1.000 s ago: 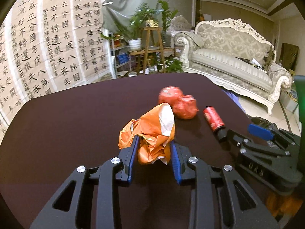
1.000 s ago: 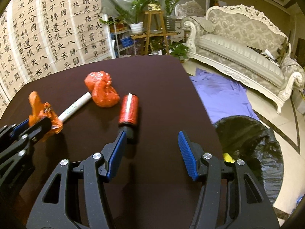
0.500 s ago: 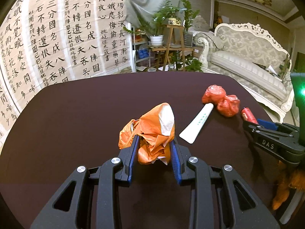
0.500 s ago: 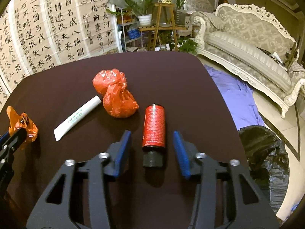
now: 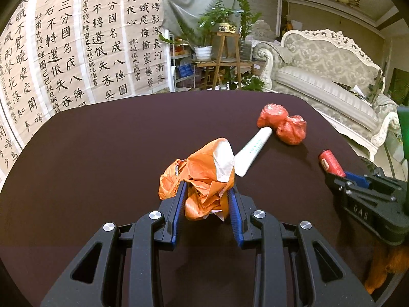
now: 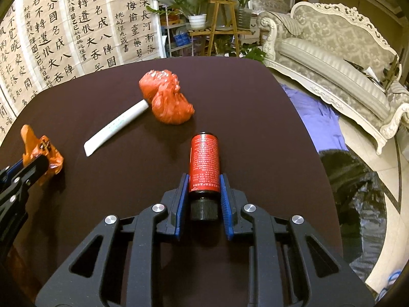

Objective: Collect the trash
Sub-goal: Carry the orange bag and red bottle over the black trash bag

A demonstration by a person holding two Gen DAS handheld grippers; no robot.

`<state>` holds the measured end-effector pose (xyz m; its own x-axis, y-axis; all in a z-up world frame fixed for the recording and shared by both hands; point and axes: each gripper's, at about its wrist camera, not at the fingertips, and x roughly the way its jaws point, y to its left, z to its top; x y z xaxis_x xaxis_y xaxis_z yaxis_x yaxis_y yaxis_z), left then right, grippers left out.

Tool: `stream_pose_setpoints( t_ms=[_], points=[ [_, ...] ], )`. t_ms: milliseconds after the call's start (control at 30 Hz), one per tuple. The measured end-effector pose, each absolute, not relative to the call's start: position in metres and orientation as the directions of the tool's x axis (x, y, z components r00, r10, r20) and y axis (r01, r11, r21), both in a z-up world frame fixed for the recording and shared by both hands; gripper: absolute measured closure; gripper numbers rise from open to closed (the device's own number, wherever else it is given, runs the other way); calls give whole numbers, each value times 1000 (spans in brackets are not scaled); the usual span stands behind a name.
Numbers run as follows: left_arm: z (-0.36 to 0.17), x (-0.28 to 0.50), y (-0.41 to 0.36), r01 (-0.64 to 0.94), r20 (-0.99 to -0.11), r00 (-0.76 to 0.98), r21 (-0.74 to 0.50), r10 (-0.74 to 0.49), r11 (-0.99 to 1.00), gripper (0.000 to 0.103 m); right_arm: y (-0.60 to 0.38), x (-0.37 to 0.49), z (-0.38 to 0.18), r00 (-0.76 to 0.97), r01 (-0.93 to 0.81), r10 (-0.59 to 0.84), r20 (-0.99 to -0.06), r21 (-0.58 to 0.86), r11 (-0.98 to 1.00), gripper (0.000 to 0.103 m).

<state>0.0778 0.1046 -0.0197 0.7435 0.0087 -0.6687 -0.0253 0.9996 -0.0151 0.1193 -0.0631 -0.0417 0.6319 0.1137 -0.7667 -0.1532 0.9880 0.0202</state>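
Note:
My left gripper (image 5: pixel 206 194) is shut on a crumpled orange plastic bag (image 5: pixel 204 179), held just above the dark table (image 5: pixel 102 153). That bag (image 6: pixel 42 153) and the left gripper (image 6: pixel 23 176) also show at the left edge of the right wrist view. My right gripper (image 6: pixel 204 179) straddles a small red bottle (image 6: pixel 204 161) with a black cap lying on the table; its jaws are closing and the blue pads touch the bottle's sides. From the left wrist view the bottle (image 5: pixel 331 163) pokes out of the right gripper (image 5: pixel 342 176). A red crumpled bag (image 6: pixel 166 99) and a white tube (image 6: pixel 117 128) lie farther back.
A black trash bag (image 6: pixel 352 192) stands open on the floor right of the table, with a purple cloth (image 6: pixel 314 117) behind it. Beyond that stand a white ornate sofa (image 6: pixel 332 58), a wooden plant stand (image 6: pixel 219 25) and calligraphy sheets (image 6: pixel 64 38) on the wall.
My right gripper slid over the red bottle and closed from wide open onto its sides. The left gripper shifted left with the orange bag, uncovering the white tube.

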Motion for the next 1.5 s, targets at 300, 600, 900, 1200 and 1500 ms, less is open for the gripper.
stream_pose_setpoints(
  t_ms=[300, 600, 900, 1200, 1500],
  points=[
    [-19, 62, 83, 16, -666, 746, -9, -18, 1000, 71, -76, 82, -43, 645, -137, 123, -754, 43, 990, 80],
    [-16, 51, 61, 53, -658, 752, 0, -40, 999, 71, -98, 57, -42, 663, -110, 120, -739, 63, 992, 80],
    [-10, 47, 29, 110, -641, 763, 7, -80, 994, 71, -132, 39, -32, 701, -47, 86, -708, 74, 996, 80],
    [0, 50, -24, 218, -612, 773, 7, -169, 976, 71, -188, 28, -23, 735, 81, -20, -678, 59, 995, 80],
    [7, 59, -79, 330, -588, 766, 13, -260, 944, 71, -242, 23, -22, 740, 209, -132, -660, 38, 977, 80]
  ],
)
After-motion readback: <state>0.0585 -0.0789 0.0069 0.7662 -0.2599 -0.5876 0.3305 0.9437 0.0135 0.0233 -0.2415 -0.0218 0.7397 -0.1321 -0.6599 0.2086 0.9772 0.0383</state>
